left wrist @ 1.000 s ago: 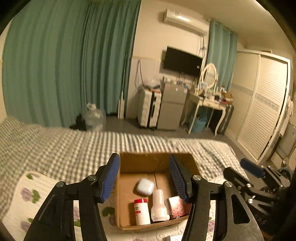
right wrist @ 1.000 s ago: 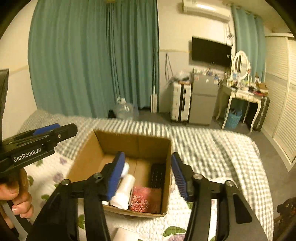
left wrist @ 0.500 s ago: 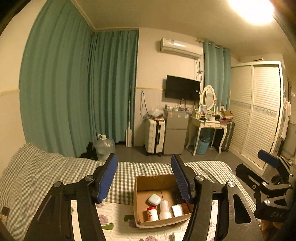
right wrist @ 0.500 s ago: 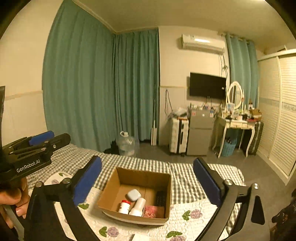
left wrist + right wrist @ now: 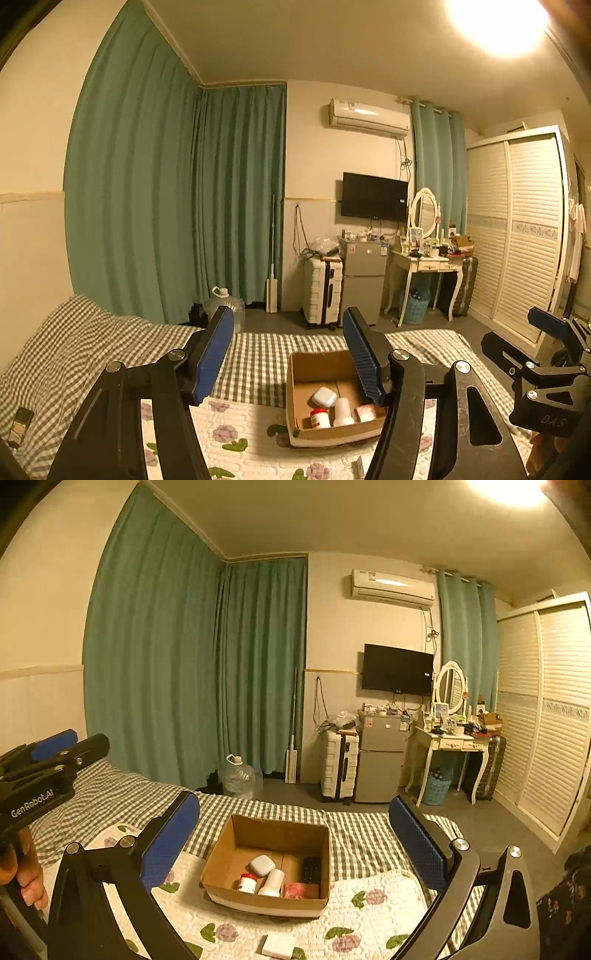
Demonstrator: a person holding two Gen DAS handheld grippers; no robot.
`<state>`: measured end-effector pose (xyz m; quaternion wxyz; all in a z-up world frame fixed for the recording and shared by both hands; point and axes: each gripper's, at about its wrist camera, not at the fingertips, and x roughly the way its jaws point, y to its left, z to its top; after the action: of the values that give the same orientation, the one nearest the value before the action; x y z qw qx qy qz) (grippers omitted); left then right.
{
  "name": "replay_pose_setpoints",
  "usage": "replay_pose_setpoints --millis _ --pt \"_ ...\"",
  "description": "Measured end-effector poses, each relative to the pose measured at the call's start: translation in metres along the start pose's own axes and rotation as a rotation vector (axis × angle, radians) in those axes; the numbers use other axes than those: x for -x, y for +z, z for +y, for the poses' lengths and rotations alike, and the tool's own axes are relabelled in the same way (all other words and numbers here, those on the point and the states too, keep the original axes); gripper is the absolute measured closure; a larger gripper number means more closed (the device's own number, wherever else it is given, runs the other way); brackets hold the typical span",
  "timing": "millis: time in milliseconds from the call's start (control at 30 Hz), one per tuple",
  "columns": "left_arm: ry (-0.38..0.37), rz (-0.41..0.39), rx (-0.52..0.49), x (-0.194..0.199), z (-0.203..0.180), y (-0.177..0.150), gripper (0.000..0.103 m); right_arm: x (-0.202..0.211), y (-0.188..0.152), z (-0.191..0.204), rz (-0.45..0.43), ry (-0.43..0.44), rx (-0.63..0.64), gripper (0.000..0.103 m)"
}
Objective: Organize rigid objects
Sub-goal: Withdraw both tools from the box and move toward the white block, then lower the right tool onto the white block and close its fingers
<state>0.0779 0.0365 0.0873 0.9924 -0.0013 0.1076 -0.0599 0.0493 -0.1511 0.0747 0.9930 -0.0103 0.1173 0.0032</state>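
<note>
both empty, spread wide: left gripper (image 5: 288, 354) and right gripper (image 5: 295, 843), whose jaws just opened. near: small white box (image 5: 277, 946) on the floral quilt (image 5: 373, 897). beyond: cardboard box (image 5: 271, 834) holding bottles. likely next: approach it squarely, jaws around it.

Teal curtains (image 5: 192, 672), wall television (image 5: 398, 669), white wardrobe (image 5: 546, 716), grey fridge (image 5: 382, 760).
</note>
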Motion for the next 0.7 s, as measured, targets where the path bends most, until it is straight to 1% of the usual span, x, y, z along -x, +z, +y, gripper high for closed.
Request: replay_pose_setpoints --millis 100,200,233,367,500,567,700 --pt "-0.008 0.040 -0.008 -0.007 0.000 -0.016 0.039 -0.006 -0.016 0.001 0.060 0.006 -0.001 0.000" --pt "-0.066 0.133 -0.006 -0.025 0.000 -0.036 0.039 -0.017 -0.033 -0.002 0.098 0.003 -0.011 0.000" --pt "-0.069 0.143 -0.004 -0.028 -0.001 -0.041 0.039 -0.022 -0.040 -0.004 0.114 0.002 -0.016 0.000" --pt "-0.062 0.172 -0.018 -0.043 -0.003 -0.065 0.039 -0.042 -0.067 -0.009 0.162 0.017 -0.042 0.000" --pt "-0.063 0.230 -0.022 -0.063 -0.007 -0.090 0.039 -0.061 -0.090 -0.014 0.205 0.019 -0.051 0.000" --pt "-0.050 0.249 -0.032 -0.071 -0.010 -0.107 0.039 -0.068 -0.099 -0.014 0.219 0.013 -0.049 0.000" --pt "-0.039 0.261 -0.049 -0.080 -0.015 -0.129 0.039 -0.087 -0.118 -0.015 0.262 0.002 -0.033 0.000"
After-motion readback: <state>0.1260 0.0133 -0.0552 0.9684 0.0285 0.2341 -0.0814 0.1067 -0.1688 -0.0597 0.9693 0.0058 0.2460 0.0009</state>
